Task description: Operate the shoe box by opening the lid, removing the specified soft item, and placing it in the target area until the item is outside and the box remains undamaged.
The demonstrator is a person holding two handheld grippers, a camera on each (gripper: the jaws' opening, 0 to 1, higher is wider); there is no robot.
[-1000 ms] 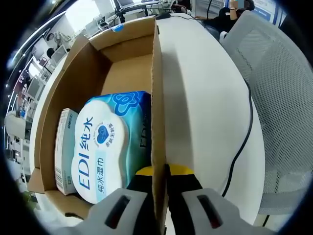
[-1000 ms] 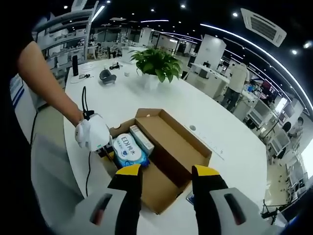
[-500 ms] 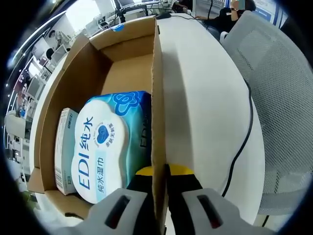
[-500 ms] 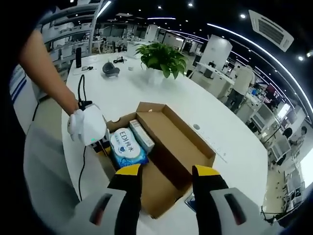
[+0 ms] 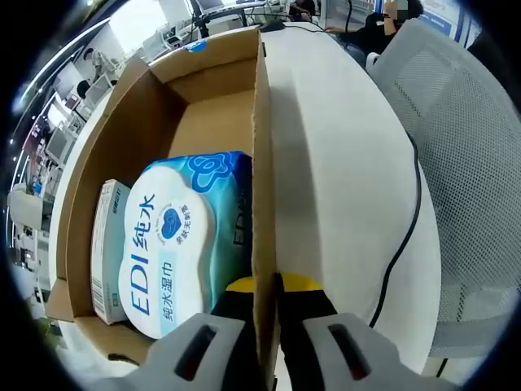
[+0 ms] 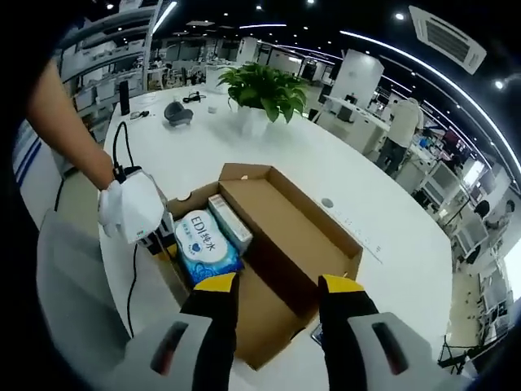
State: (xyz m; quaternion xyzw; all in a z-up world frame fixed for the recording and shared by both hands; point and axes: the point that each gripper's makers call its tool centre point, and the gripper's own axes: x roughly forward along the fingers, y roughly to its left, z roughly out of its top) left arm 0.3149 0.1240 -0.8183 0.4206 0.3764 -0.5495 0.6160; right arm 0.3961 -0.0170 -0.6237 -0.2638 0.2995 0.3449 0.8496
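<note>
I am pinching the box [image 5: 203, 122] wall with my left claw [image 5: 262, 287] while my right claw [image 6: 275, 287] is hovering open above it, next needing to descend onto the wipes [image 6: 203, 244] lying inside.

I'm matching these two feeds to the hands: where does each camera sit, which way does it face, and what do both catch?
Left gripper view: rides the left gripper, low at the shoe box, facing along its side wall; jaws shut on that wall.
Right gripper view: rides the right gripper, raised, looking down over the table; open jaws, a person's forearm and gloved hand.
Shared: the box, wipes pack and small carton.
</note>
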